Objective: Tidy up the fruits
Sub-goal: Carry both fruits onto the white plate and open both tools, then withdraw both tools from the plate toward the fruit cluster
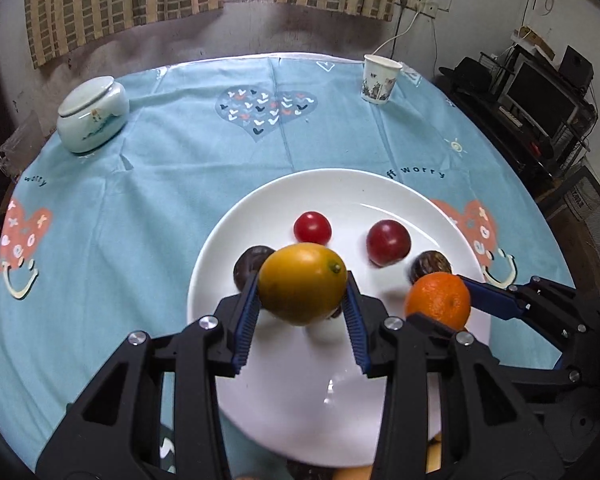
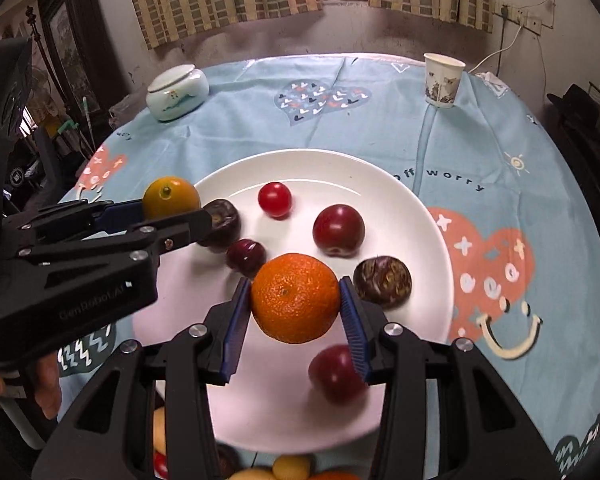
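My left gripper (image 1: 303, 294) is shut on a yellow-orange citrus fruit (image 1: 302, 283), held above the near part of a white plate (image 1: 260, 380). Beside it my right gripper (image 2: 295, 300) is shut on an orange mandarin (image 2: 296, 297), also over the plate (image 2: 380, 176). Each gripper shows in the other's view: the right gripper (image 1: 440, 300) at the right, the left gripper (image 2: 171, 204) at the left. On the plate lie a cherry tomato (image 2: 275, 199), a red plum (image 2: 339, 230), two dark wrinkled passion fruits (image 2: 383, 281) and small dark red fruits (image 2: 245, 257).
The plate sits on a round table with a light blue cloth (image 1: 160, 168). A lidded ceramic jar (image 1: 93, 114) stands at the far left, a paper cup (image 1: 381, 79) at the far right. More fruits (image 2: 288, 468) lie at the near edge. A hand (image 2: 48, 384) holds the left gripper.
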